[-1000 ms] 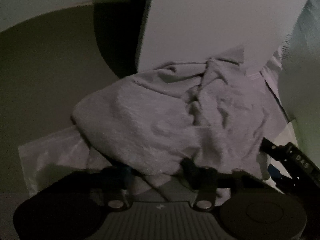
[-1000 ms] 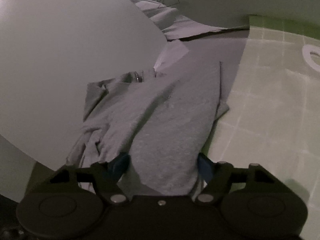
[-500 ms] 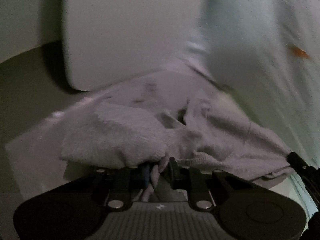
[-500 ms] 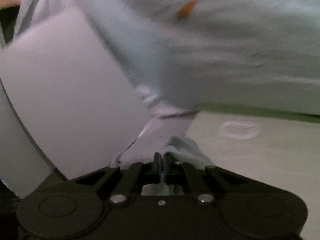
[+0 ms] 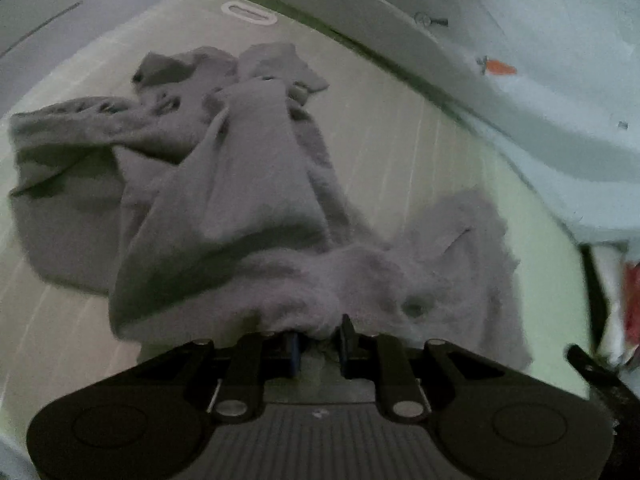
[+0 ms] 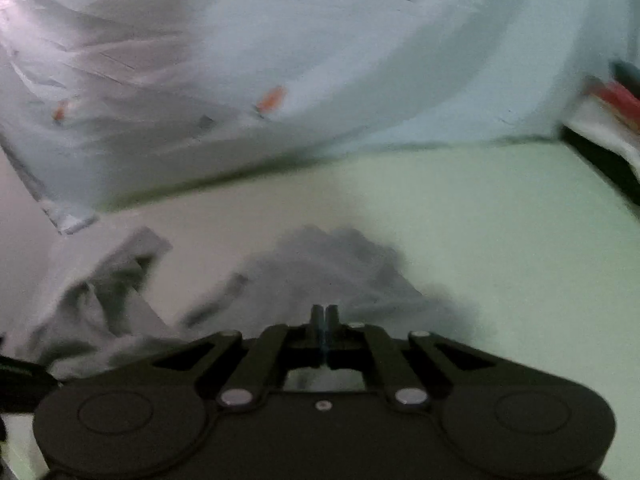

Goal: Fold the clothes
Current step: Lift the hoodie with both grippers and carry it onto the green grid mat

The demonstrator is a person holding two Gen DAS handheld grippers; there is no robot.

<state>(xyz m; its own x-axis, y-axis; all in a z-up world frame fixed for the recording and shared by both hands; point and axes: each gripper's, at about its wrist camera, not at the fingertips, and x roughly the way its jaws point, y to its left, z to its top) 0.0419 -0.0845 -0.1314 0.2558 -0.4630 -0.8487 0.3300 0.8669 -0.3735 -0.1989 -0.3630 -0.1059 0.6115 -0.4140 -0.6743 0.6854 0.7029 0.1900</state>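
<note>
**Both claws clamped on grey cloth**

Left claw (image 5: 318, 338) of mine pinches a bunched fold of the grey garment (image 5: 224, 184), which lies crumpled across the pale green mat (image 5: 420, 140) ahead of it. Over on the right, my other claw (image 6: 325, 314) has its fingers pressed together on the garment's blurred edge, low above the mat.

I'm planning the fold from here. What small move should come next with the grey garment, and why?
Probably draw both grippers apart and lower the grey garment flat onto the green mat. The left gripper and right gripper each pinch cloth, yet it lies bunched and twisted, too crumpled to fold.
</note>
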